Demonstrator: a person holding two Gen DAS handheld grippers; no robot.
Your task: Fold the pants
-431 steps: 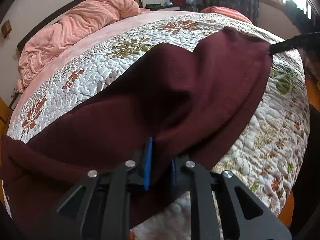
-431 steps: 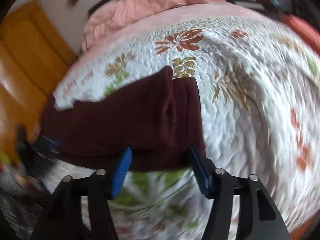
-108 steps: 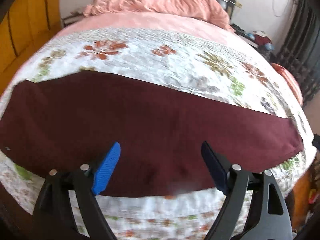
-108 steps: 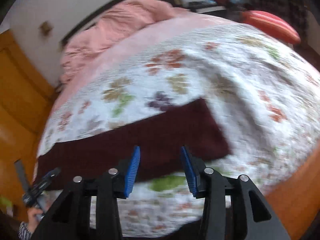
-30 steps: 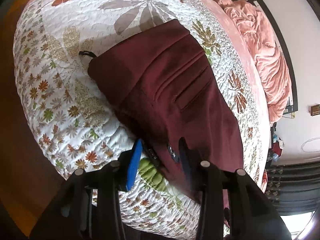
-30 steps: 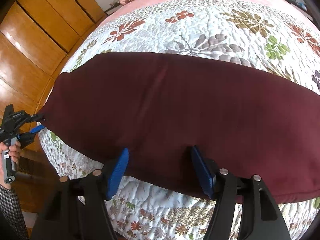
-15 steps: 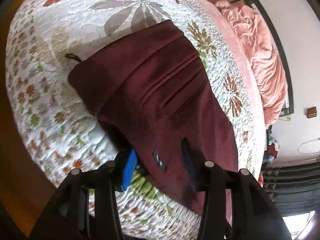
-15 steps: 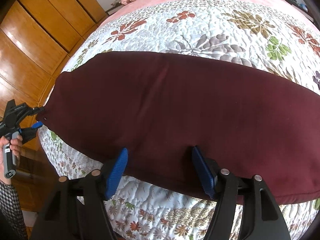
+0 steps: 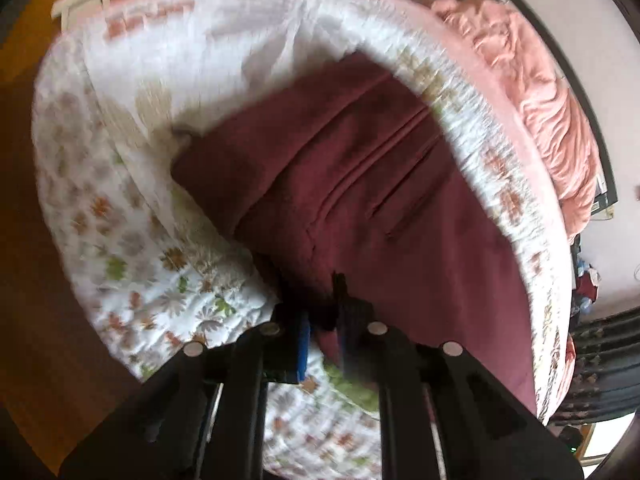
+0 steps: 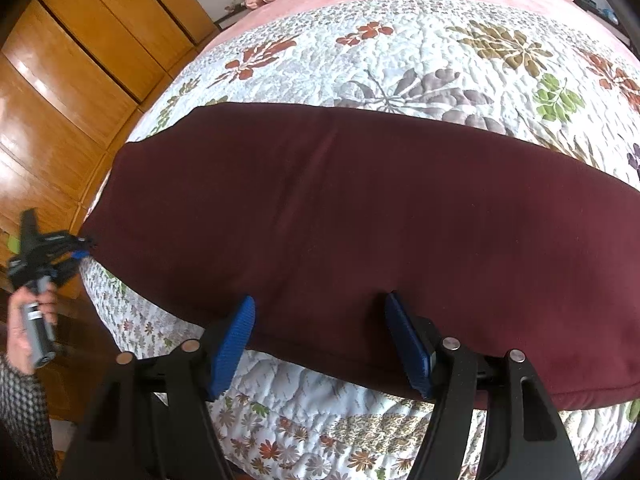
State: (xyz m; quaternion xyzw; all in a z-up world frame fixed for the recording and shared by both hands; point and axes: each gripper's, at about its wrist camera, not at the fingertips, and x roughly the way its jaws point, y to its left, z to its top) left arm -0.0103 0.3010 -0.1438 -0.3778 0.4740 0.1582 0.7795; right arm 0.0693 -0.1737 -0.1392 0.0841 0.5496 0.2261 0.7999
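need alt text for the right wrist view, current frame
Maroon pants lie spread flat across a floral quilt on a bed, with the open right gripper hovering over their near edge. At far left, the left gripper pinches the pants' end beside wooden cabinets.

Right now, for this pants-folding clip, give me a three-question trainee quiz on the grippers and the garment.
1. True or false: the right gripper is clamped on the maroon pants.
2. The left gripper pinches which part of the pants? A) waistband corner B) middle of the leg C) nothing
3. Fill in: the pants lie on a floral ____.

Key: 1 false, its jaws stand open over the near edge; 2 A; 3 quilt.
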